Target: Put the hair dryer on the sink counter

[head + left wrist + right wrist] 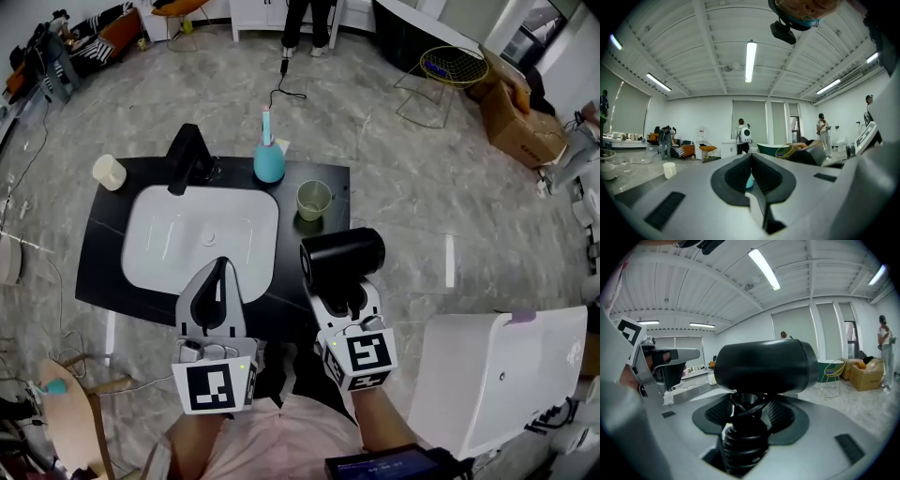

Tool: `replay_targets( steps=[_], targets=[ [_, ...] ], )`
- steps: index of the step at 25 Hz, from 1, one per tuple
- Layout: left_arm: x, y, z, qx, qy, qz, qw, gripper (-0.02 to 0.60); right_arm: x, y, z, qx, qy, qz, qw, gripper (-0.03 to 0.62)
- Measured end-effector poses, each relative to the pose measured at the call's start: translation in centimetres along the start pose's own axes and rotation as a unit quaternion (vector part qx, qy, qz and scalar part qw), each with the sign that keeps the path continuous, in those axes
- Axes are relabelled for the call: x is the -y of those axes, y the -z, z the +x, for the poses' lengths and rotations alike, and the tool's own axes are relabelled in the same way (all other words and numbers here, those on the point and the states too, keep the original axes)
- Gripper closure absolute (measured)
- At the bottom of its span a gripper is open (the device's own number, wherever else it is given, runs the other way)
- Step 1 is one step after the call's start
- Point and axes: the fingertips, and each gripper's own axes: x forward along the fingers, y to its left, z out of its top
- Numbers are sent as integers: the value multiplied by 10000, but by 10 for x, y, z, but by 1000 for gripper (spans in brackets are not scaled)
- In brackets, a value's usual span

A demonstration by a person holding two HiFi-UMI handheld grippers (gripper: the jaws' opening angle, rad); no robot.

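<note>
Closest in, the left gripper (221, 272) hangs over the near edge of the basin with its jaws pressed together and nothing between them; the left gripper view confirms it, the two pads meeting in a seam with no object there. It has no part in the carry.

Beside it, the right gripper (343, 292) has the work. Its jaws stand wide and pinch the handle of the hair dryer (342, 255), the black barrel lying crosswise just past the fingertips. In the right gripper view the handle and its ribbed cord collar sit squarely between the pads, barrel on top. So the pick-up is done and the dryer is in the air, by the near right corner of the sink counter (103, 253), not resting on anything.

What's left, by my reading, is the placing: carry it over the dark top, lower it, let go.

Further out, the white basin (202, 234) fills most of the counter. The bare strip to its right looks like the landing spot, though a green cup (313, 199) stands at its far end. Behind are a teal bottle (269, 161), a black faucet (187, 155) and a white cup (109, 172) on the far left corner.
</note>
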Motion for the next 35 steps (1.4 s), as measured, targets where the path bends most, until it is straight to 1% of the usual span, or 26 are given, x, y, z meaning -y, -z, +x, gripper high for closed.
replay_targets(
  steps=[11,27,35],
  targets=[
    [-6,29,7,-324,-102,-35,9994,572,4,44,19,-459,-79,130,9988,356],
    [-12,52,23,-595,-108,-37,9982,572,7,84,46,-943,-148,304,9950,356],
    [-14,62,30,-703,-75,-61,9975,572,13,95,56,-1136,-202,561,9917,353]
  ],
)
